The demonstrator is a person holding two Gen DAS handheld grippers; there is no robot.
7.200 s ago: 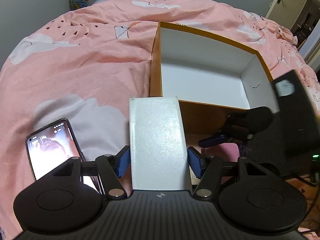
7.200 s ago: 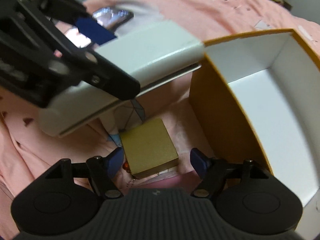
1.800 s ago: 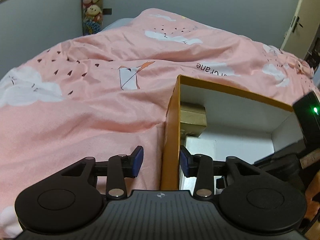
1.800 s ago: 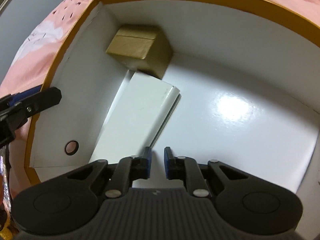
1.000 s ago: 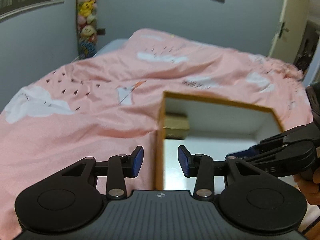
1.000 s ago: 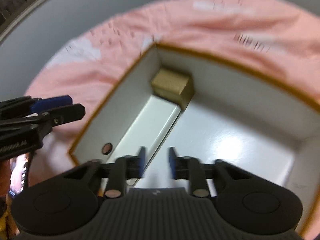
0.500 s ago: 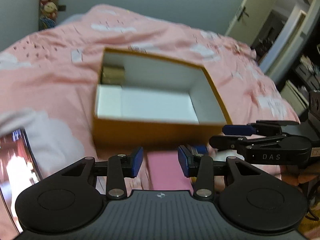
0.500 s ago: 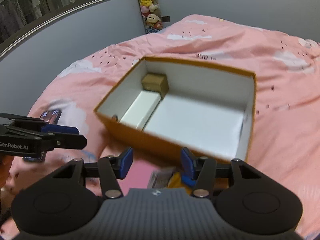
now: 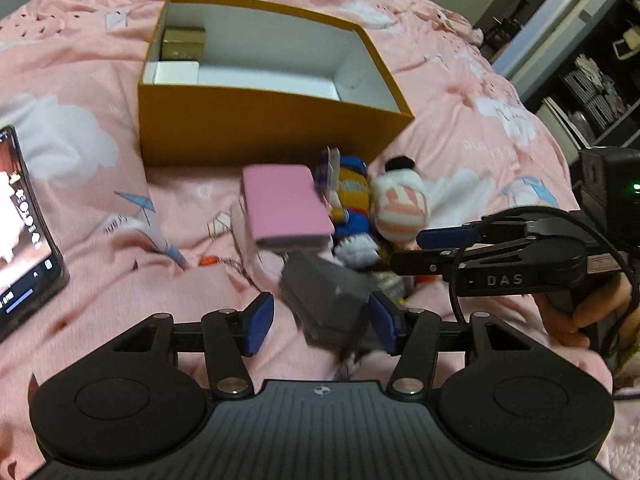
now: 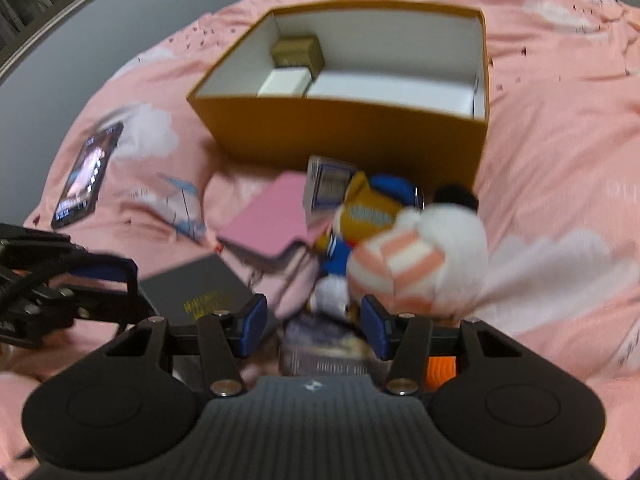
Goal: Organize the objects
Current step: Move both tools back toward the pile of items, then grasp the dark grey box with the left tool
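An orange box (image 9: pixel 256 122) (image 10: pixel 352 136) stands open on the pink bed and holds a gold box (image 9: pixel 183 43) (image 10: pixel 298 53) and a white box (image 9: pixel 174 73) (image 10: pixel 285 82). In front of it lies a pile: a pink case (image 9: pixel 286 206) (image 10: pixel 266 216), a dark grey box (image 9: pixel 326 294) (image 10: pixel 200 294), a yellow and blue plush (image 9: pixel 352 196) (image 10: pixel 368 212) and a white striped plush (image 9: pixel 402 204) (image 10: pixel 420 260). My left gripper (image 9: pixel 322 322) is open, its jaws on either side of the grey box. My right gripper (image 10: pixel 314 326) is open above a purple box (image 10: pixel 326 350).
A lit phone (image 9: pixel 20 220) (image 10: pixel 86 174) lies on the bedding at the left. An open doorway and shelves (image 9: pixel 580 60) are at the far right. An orange item (image 10: pixel 440 372) peeks out by the right gripper.
Both grippers have pulled back from the orange box and dropped toward the pile in front of it. Both have opened wider; the left now straddles the grey box.
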